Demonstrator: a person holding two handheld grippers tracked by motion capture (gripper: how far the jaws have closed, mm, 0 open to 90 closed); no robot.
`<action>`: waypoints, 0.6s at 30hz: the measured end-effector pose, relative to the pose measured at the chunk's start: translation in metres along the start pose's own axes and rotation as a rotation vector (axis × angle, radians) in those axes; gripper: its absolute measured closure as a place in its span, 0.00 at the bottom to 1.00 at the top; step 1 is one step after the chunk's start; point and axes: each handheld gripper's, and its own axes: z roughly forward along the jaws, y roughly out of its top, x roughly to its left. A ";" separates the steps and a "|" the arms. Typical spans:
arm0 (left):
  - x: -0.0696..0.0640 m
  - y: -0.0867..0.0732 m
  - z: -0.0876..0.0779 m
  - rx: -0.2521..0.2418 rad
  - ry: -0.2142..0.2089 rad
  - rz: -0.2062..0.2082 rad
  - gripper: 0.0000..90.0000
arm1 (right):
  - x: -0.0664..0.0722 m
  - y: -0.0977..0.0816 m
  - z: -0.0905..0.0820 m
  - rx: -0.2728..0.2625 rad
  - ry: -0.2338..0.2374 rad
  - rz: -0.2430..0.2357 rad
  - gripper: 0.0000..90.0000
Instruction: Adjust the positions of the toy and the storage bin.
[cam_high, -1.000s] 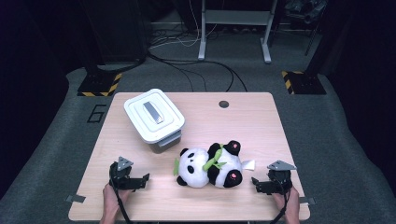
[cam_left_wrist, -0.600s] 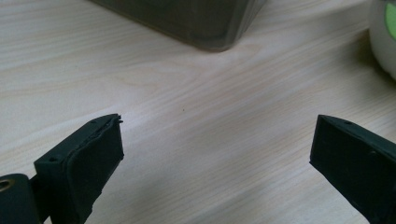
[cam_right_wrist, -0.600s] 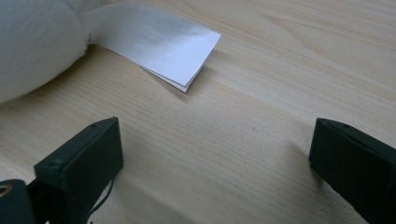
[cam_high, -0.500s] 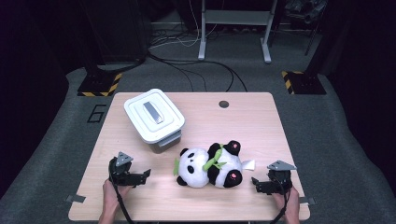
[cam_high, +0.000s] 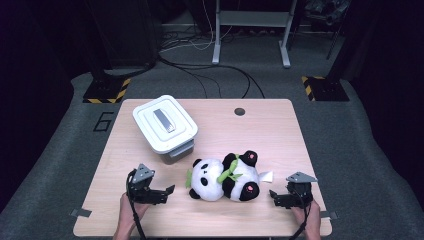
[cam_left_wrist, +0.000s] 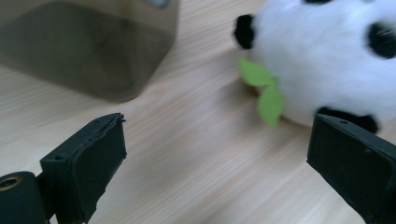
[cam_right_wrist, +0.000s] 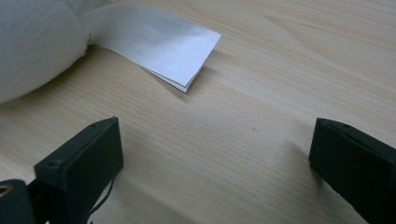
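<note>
Wooden table (cam_high: 280, 135); lidded white box (cam_high: 165, 128); plush panda (cam_high: 225, 177) lying.

Left claw (cam_left_wrist: 217, 161) spread wide over wooden table (cam_left_wrist: 196, 154), plush panda (cam_left_wrist: 327, 60) with green leaves (cam_left_wrist: 264, 91) ahead right, translucent box (cam_left_wrist: 88, 44) ahead left

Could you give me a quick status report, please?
Left gripper and right gripper open, empty. Plush panda lying between them, untouched. Lidded bin behind, clear.

The panda toy (cam_high: 225, 177) is lying between the left gripper (cam_high: 161, 193) and right gripper (cam_high: 278, 197), seemingly just near-right of the lidded bin (cam_high: 165, 128).
</note>
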 end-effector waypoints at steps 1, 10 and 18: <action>-0.005 0.002 0.001 -0.005 -0.008 0.006 0.05 | 0.000 0.000 0.000 0.000 0.000 0.000 0.02; -0.042 0.023 0.029 -0.015 -0.114 0.060 0.03 | 0.000 0.000 0.000 -0.001 0.000 0.000 0.02; -0.068 0.047 0.056 -0.016 -0.165 0.091 0.00 | 0.000 0.000 0.000 -0.001 0.000 0.001 0.03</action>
